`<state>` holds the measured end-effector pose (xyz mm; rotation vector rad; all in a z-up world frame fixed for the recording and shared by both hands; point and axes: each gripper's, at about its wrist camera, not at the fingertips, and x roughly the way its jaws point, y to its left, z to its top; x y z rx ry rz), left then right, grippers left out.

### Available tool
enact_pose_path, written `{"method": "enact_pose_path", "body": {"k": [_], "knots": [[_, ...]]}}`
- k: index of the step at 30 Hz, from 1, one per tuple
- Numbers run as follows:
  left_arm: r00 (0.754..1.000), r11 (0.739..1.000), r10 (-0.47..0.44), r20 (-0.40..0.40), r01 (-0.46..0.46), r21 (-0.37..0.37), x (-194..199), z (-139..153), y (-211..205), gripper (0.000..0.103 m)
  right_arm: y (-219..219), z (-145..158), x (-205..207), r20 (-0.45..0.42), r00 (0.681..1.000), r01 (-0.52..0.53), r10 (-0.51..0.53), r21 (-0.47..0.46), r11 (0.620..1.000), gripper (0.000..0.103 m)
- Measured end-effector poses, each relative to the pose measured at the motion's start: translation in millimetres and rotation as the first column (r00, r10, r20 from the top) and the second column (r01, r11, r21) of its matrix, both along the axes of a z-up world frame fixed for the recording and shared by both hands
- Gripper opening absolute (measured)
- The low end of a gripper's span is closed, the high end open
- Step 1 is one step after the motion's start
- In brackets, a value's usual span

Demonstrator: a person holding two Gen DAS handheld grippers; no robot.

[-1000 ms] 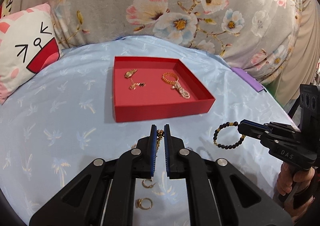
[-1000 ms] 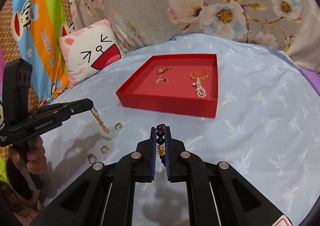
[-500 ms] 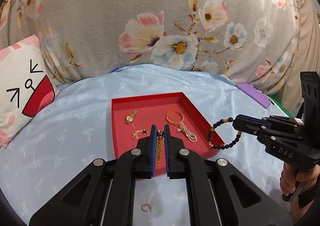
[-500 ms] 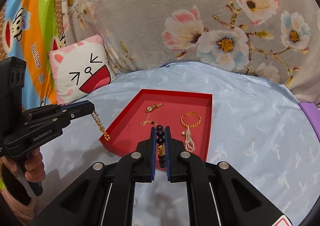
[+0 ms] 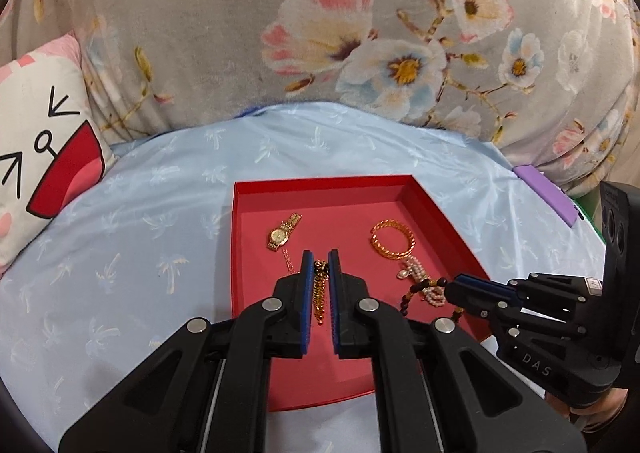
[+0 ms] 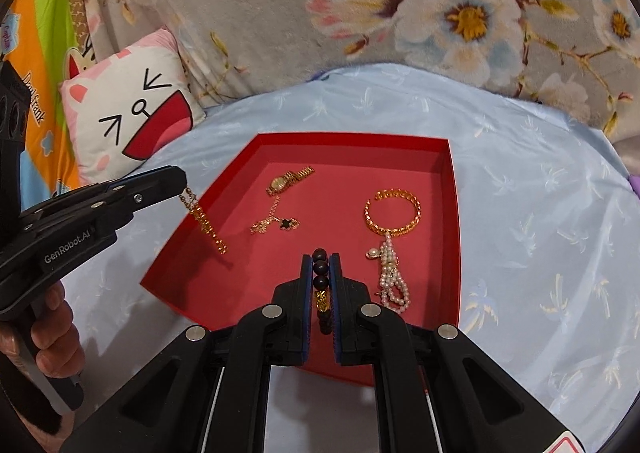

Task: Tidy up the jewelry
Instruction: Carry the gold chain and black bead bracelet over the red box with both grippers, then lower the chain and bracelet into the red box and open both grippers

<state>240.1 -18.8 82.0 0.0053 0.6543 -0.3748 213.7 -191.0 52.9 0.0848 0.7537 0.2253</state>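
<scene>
Over the red tray's (image 6: 450, 213) near edge on the bed, the left claw (image 5: 319, 285) pinches a gold chain (image 6: 204, 223) and the right claw (image 6: 320, 277) a bead bracelet (image 6: 320, 273); released together, both could tangle with the pearl strand (image 6: 392, 277) below.

I'm seeing my black matt-plastic left tool (image 5: 319, 273) with ribbed blue rubbery pads and shiny steel pivot pins, clamped on a glinting gold metal link chain (image 5: 319, 295). My right tool (image 6: 320, 273), same matt black plastic, pinches a bracelet of glossy dark beads (image 6: 320, 277). The shallow red box (image 6: 454, 213) looks like matt cardboard. Under it, pale blue bedsheet (image 6: 540, 213), smooth with a faint satin sheen; behind, a fuzzy grey floral blanket (image 5: 240, 33).
</scene>
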Motion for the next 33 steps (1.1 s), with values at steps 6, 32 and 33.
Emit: {"method": "enact_pose_path", "body": {"k": [6, 32, 33], "knots": [[1.0, 1.0, 0.012, -0.026, -0.012, 0.007, 6, -11, 1, 0.007, -5, -14, 5, -0.021, 1.0, 0.015, -0.015, 0.003, 1.0, 0.007], [0.997, 0.997, 0.076, -0.008, -0.076, 0.002, -51, -4, 35, 0.04, -4, 14, -81, 0.077, 0.997, -0.005, 0.011, -0.071, 0.997, 0.025], [0.997, 0.997, 0.075, -0.012, -0.075, 0.005, -59, -7, 37, 0.04, -1, 11, -89, 0.075, 0.997, -0.012, 0.018, -0.081, 0.997, 0.025]]}}
